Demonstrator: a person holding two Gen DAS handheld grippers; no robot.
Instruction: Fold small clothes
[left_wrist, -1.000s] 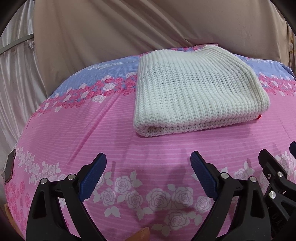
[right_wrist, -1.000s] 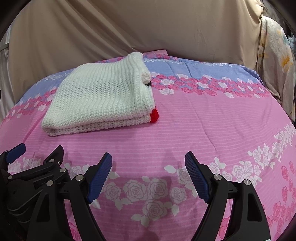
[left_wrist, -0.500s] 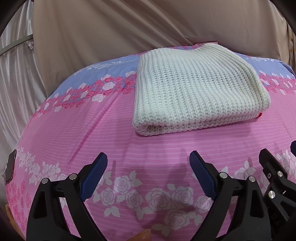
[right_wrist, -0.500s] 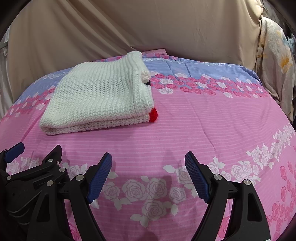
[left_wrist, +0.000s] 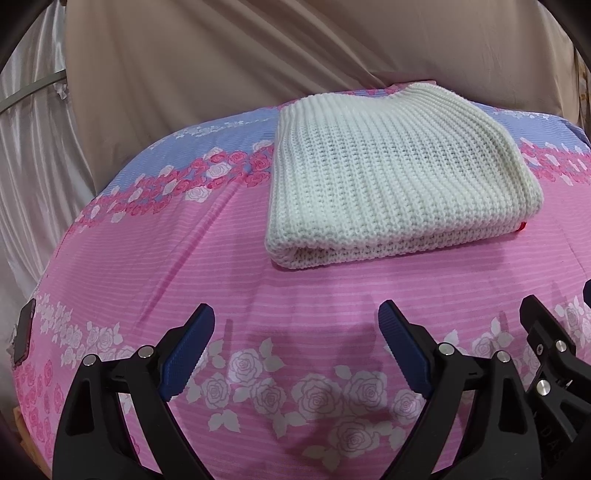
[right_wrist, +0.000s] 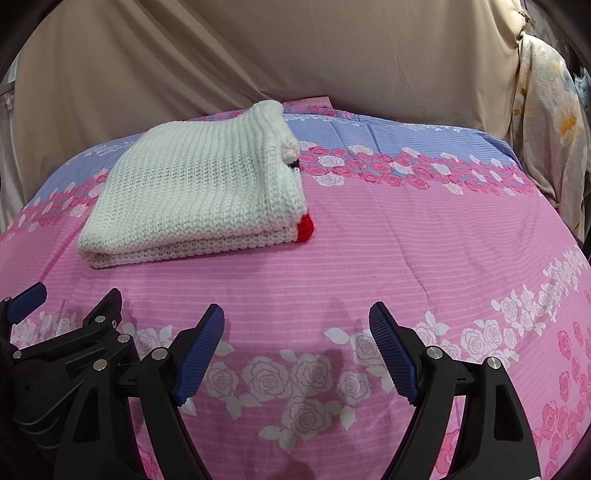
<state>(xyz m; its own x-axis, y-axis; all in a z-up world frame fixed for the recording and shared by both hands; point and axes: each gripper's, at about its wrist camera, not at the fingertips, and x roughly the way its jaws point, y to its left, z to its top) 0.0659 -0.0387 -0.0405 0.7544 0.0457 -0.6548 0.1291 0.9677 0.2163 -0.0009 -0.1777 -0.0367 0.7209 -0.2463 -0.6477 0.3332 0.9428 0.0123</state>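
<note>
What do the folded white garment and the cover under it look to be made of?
Folded white garment: chunky knit, probably wool or acrylic yarn; ribbed stitches show, matte and soft, with a red yarn bit at one corner. Cover: thin woven fabric, likely cotton or polyester; printed roses and stripes, smooth, slightly creased.

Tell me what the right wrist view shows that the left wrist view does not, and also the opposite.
Only the right wrist view shows the flowered cloth hanging at the right, the black bit at the white knit's side, and the red patch in full. Only the left wrist view shows the dark flat object at the bed's left edge and the shiny grey curtain. Both show the folded white knit on the pink rose sheet, the beige backdrop, and both claws open and empty: left claw, right claw.
</note>
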